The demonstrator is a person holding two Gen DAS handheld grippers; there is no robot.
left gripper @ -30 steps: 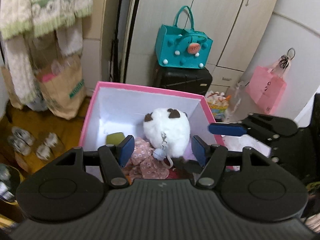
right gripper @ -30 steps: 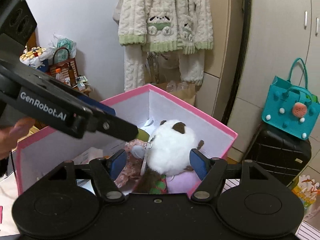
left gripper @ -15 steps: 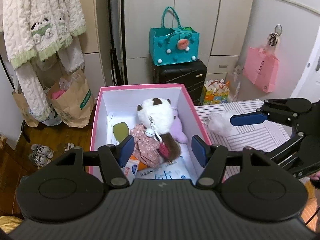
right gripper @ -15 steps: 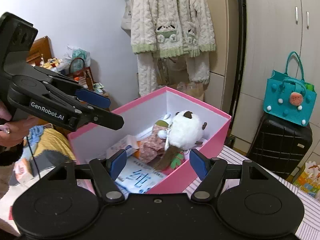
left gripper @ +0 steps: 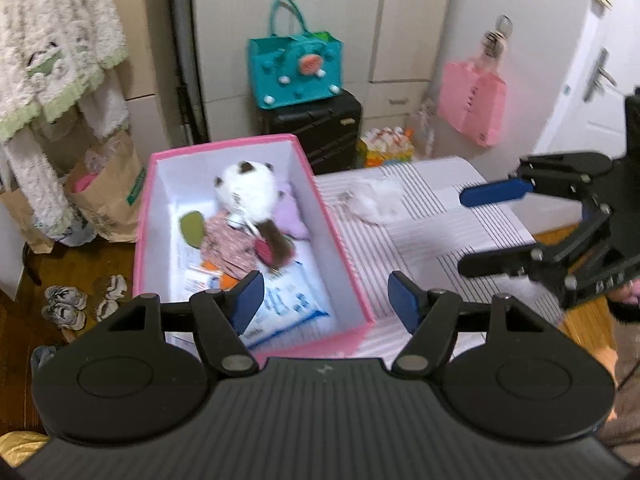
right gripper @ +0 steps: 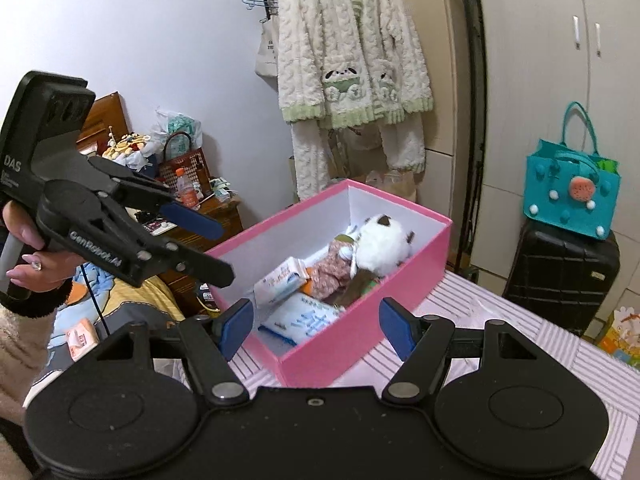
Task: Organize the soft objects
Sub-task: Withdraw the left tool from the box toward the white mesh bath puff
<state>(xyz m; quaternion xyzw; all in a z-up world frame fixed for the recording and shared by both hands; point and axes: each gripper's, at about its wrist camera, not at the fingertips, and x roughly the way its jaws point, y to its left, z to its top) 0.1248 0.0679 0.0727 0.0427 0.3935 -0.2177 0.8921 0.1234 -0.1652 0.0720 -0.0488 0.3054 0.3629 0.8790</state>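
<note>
1. Box (left gripper: 344, 256): pink, open-topped, on the striped table (left gripper: 440, 232). This is the landmark for every entry. It appears to overhang the table's left edge in the left wrist view, though I cannot tell by how much. Risk: a push on its near wall could tip it toward the floor.

2. Panda (right gripper: 378, 246): white plush, inside the box at the far end, lying on a floral doll (left gripper: 228, 244) and a purple plush (left gripper: 290, 216). Risk: the pile sits high, so another item dropped on top may roll over the rim.

3. Tissue packs (right gripper: 300, 320): inside the box, near end. Risk: slick wrappers, so soft things laid there may slide when the box is nudged.

4. White fluff (left gripper: 374, 200): on the table just right of the box, apparently the next soft item. Blurred, so its identity is uncertain. Risk: loose pile gives the pads little to bite; a shallow pinch could pull out only a tuft and drop it short of the box.

5. Left gripper (left gripper: 326, 300): jaws apart and opening, nothing between them, above the box's near right corner. Risk: a low sweep right toward the fluff would clip the box wall.

6. Right gripper (right gripper: 316, 328): jaws apart, empty, over the box's near end. In the left wrist view it sits right of the box, beyond the fluff. Risk: both tools converging on the one item may collide.

7. Hand (right gripper: 30, 256): holds the left tool, left of the box. A cable hangs nearby and may snag.
</note>
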